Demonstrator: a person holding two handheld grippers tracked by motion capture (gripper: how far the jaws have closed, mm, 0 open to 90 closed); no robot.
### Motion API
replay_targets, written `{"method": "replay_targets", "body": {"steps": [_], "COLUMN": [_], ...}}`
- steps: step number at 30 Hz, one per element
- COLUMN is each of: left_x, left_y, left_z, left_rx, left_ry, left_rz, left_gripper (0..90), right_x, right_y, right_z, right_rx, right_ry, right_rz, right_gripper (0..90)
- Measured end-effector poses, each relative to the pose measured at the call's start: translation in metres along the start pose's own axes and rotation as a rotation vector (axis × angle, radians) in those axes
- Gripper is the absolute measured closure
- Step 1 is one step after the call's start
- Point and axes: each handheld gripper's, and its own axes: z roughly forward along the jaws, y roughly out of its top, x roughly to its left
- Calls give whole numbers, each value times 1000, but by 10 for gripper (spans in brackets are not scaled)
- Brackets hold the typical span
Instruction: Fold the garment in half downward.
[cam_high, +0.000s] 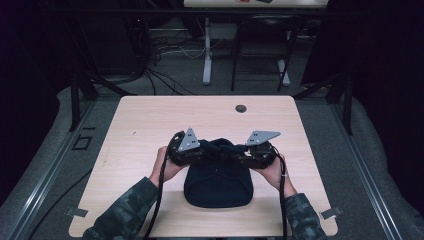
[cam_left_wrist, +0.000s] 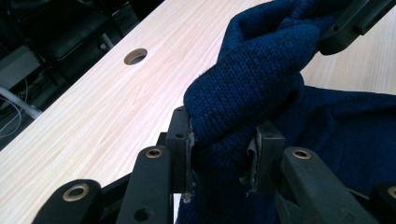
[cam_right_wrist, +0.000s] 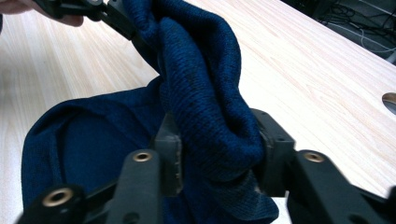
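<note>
A dark blue knit hat lies on the wooden table near its front edge, its far rim lifted and bunched. My left gripper is shut on the left end of that raised rim, the knit squeezed between its pads. My right gripper is shut on the right end of the same fold. The two grippers face each other, close together, above the hat's far edge. In the right gripper view the hat's open inside shows below the fold.
A round cable hole sits near the table's far edge. Beyond the table stand desk legs and loose cables on the floor. Metal rails run along both sides of the table.
</note>
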Motion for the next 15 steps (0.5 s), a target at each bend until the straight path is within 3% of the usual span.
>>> {"method": "replay_targets", "body": {"steps": [5,15], "left_x": [-1,-5], "left_y": [-4,-5], "left_z": [1,-1], "left_rx": [2,7], "left_ry": [-16,-10], "left_rz": [-13,-16], "left_gripper": [667,666], "right_x": [4,8], "right_y": [0,-2], "right_z": [1,2], "right_rx": [29,38], "right_ry": [-19,-18], "right_rz": [-36,-38], "right_gripper": [690,703]}}
